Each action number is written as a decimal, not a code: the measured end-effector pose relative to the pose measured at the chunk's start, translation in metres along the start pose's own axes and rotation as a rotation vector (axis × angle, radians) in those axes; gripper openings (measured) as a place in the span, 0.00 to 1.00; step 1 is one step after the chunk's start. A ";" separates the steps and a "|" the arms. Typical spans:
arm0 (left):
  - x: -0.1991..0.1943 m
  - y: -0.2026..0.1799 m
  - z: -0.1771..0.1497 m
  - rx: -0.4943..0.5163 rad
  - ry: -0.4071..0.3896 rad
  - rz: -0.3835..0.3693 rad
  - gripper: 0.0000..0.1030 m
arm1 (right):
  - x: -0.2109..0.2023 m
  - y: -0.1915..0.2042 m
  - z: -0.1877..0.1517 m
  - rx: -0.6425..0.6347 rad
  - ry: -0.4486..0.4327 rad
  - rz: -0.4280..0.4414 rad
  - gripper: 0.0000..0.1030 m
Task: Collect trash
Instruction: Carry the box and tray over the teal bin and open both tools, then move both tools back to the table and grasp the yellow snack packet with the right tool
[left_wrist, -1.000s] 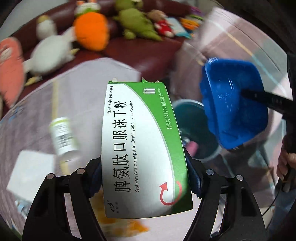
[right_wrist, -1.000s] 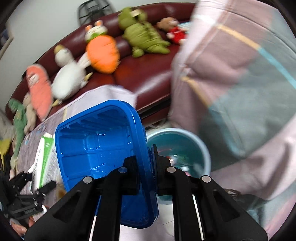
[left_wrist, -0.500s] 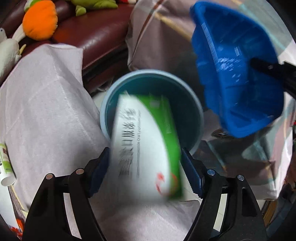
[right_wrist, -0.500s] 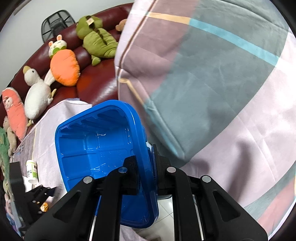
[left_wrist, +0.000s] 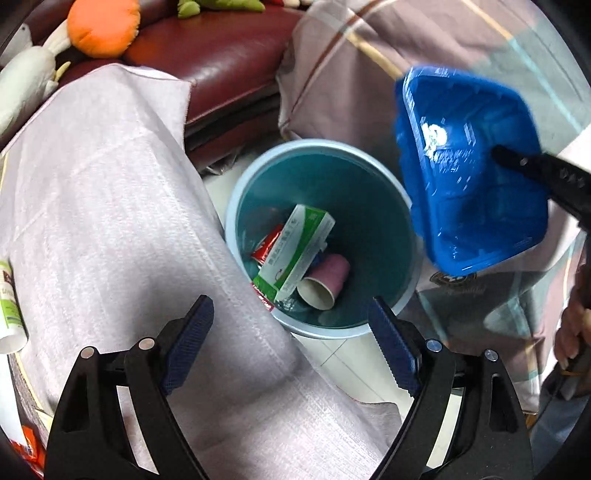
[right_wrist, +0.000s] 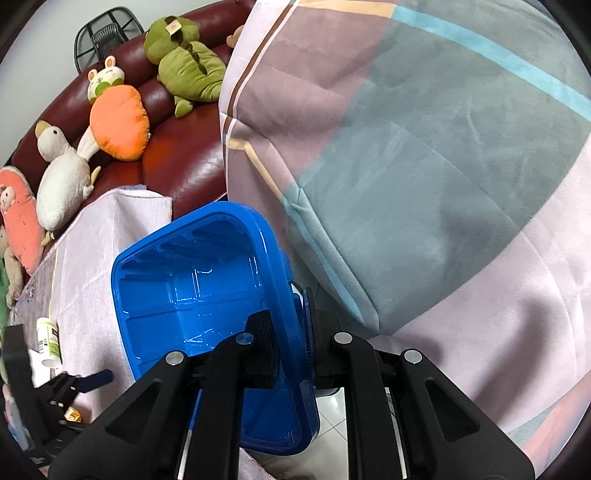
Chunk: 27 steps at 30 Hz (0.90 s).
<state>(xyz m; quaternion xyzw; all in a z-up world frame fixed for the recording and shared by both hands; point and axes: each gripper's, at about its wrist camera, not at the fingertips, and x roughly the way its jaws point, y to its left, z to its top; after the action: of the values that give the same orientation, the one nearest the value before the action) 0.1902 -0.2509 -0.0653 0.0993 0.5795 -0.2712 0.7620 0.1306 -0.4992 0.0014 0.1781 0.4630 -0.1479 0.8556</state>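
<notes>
The left gripper (left_wrist: 291, 347) hangs above the round bin (left_wrist: 369, 325) with its jaws spread wide and nothing between them. Inside the bin lies the green-and-white medicine box (left_wrist: 295, 254), tilted on its side, resting on a red wrapper (left_wrist: 266, 243) and against a pink paper cup (left_wrist: 325, 282) that lies with its mouth toward the camera; what sits under the box is hidden. The white cloth (left_wrist: 110, 221) over the table covers the bin's near left rim. A small white bottle (left_wrist: 9, 314) is cut off at the picture's left edge. The right gripper (right_wrist: 290, 325) has its jaws clamped narrowly on the rim of a blue plastic tray (right_wrist: 192, 291), held tilted beside and above the bin; in the left view the tray (left_wrist: 465, 177) is motion-blurred. From the right wrist the bin is entirely hidden behind the tray. A plaid blanket (right_wrist: 424, 166) fills the right side, and plush toys (right_wrist: 118, 122) sit on the dark red sofa (right_wrist: 184, 166).
</notes>
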 end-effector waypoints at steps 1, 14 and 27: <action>-0.005 0.002 -0.002 -0.001 -0.008 -0.002 0.83 | 0.001 0.002 0.000 -0.006 0.000 -0.007 0.12; -0.020 0.020 -0.016 -0.054 -0.039 -0.040 0.84 | 0.024 0.036 -0.009 -0.094 0.061 -0.026 0.54; -0.040 0.039 -0.036 -0.098 -0.062 -0.062 0.84 | -0.003 0.061 -0.016 -0.142 0.072 -0.046 0.75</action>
<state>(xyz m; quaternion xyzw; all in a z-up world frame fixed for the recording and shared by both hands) 0.1742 -0.1896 -0.0457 0.0355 0.5709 -0.2692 0.7748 0.1423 -0.4373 0.0062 0.1116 0.5067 -0.1276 0.8453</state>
